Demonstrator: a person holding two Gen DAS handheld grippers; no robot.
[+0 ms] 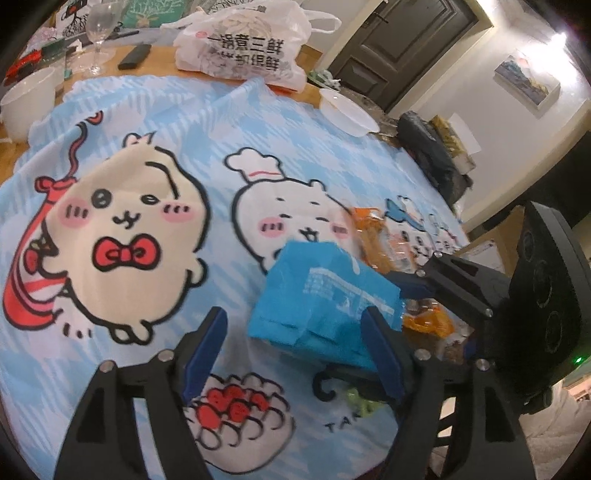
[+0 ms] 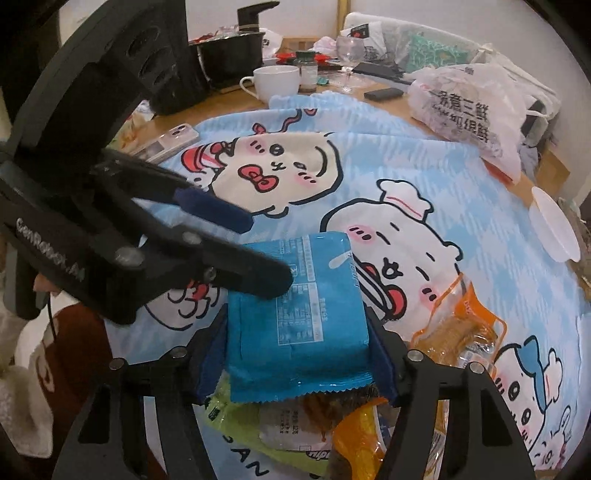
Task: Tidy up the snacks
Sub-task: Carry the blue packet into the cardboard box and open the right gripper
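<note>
Blue snack packet [image 2: 295, 314] | clamped between right gripper [image 2: 299, 354] fingers | left gripper [image 1: 295, 350] spread apart

Open stretch: the blue cartoon cloth [image 1: 155, 110] lies bare across its left and far-centre parts. Obstruction near right: a blue packet [image 2: 295, 314] clamped between the right gripper [image 2: 297, 354] fingers, over a heap of snack packs [image 2: 314, 428]. The left gripper [image 2: 255, 251], jaws parted, crowds the packet's far-left corner. Far edge blocked by a white printed bag [image 1: 243, 48], wine glass [image 1: 99, 33], mug [image 2: 275, 83] and black pot [image 2: 231, 51]. A white lid [image 2: 554, 229] sits at the right edge.
</note>
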